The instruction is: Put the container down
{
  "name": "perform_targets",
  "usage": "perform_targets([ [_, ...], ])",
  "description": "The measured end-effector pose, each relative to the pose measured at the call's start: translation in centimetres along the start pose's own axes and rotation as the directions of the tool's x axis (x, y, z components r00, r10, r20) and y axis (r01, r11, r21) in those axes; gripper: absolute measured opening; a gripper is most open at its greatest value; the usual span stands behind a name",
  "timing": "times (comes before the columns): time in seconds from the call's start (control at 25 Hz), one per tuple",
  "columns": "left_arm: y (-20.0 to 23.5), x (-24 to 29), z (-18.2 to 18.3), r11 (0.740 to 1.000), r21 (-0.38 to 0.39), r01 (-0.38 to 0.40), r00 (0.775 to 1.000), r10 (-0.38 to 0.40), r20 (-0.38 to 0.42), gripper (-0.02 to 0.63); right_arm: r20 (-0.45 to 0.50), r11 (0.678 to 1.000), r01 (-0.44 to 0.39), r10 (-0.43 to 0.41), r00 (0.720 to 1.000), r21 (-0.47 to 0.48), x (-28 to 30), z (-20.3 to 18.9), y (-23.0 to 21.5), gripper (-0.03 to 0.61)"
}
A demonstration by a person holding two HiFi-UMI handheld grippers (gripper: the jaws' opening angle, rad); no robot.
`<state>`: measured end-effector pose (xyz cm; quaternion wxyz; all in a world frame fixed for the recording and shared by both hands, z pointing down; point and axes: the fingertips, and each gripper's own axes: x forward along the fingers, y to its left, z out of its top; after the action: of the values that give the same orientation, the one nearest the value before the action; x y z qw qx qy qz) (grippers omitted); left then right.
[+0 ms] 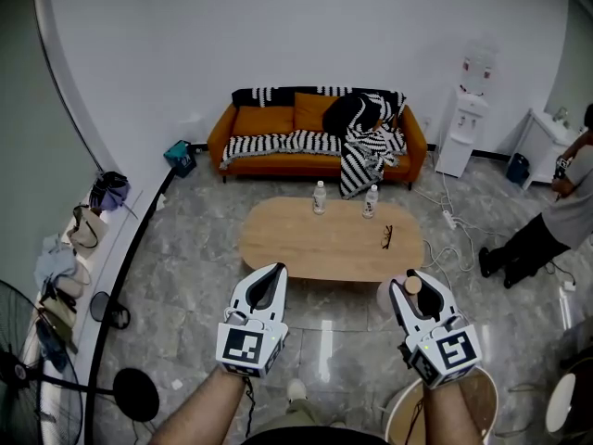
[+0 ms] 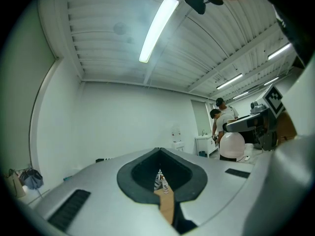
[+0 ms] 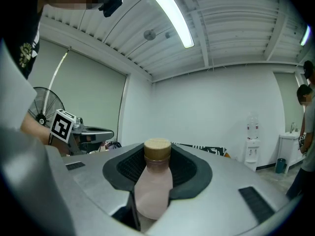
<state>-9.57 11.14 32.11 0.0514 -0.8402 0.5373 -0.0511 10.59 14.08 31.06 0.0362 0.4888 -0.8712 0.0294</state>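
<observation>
Grippers raised short of the oval table's near edge, container in the right one.
The left gripper (image 1: 271, 274) has its jaws closed together on nothing. On the wooden table (image 1: 306, 244), a bottle (image 1: 320, 197) and a second bottle (image 1: 371, 202) stand by the far edge, and glasses (image 1: 386, 236) lie toward the right end. The right gripper (image 1: 414, 286) is clamped around the pale pink, cork-capped container (image 3: 153, 181), held in the air near the table's near edge.

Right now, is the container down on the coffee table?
No, the pink bottle is clamped between the jaws of the right gripper, held short of the wooden table.
</observation>
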Motion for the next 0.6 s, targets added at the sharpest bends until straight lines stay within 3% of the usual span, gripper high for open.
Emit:
perform_targets([
  [0.6, 3.6, 4.3, 0.3, 0.999, 0.003, 0.043, 0.999, -0.043, 0.018, 0.014, 0.009, 1.000, 0.010, -0.010, 1.000, 0.006, 6.2, 1.3, -0.1, 0.147],
])
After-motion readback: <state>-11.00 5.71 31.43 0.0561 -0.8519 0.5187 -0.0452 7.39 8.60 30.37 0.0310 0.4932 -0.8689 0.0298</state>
